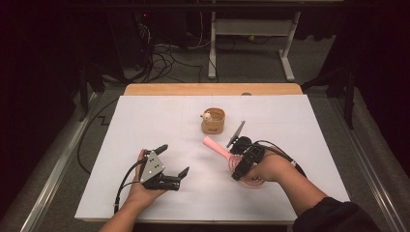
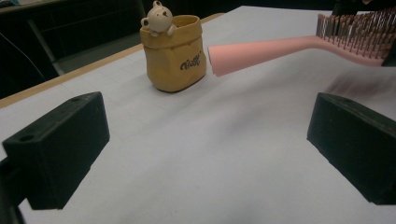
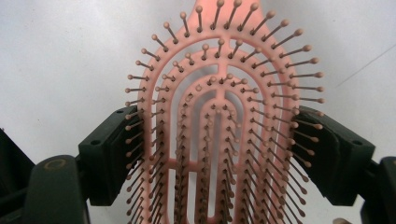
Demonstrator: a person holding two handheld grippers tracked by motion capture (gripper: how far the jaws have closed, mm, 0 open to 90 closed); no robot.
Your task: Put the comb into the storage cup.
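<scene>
A pink hairbrush (image 1: 213, 145) lies slanted at the table's middle right, its handle pointing towards a tan pouch-shaped cup (image 1: 213, 122) with a small bear on its rim. My right gripper (image 1: 238, 166) is shut on the brush head; in the right gripper view its two jaws press on both sides of the hairbrush (image 3: 219, 93), bristles facing the camera. My left gripper (image 1: 173, 160) rests at the front left, open and empty. From the left gripper (image 2: 208, 149) the cup (image 2: 173, 53) stands ahead, and the hairbrush (image 2: 280, 49) reaches in from the right, handle off the surface.
A white sheet (image 1: 145, 121) covers the table, with a wooden edge (image 1: 212, 89) at the far side. Cables trail from both grippers towards the front. Beyond the table are a dark floor, loose cables and a desk frame (image 1: 251, 29).
</scene>
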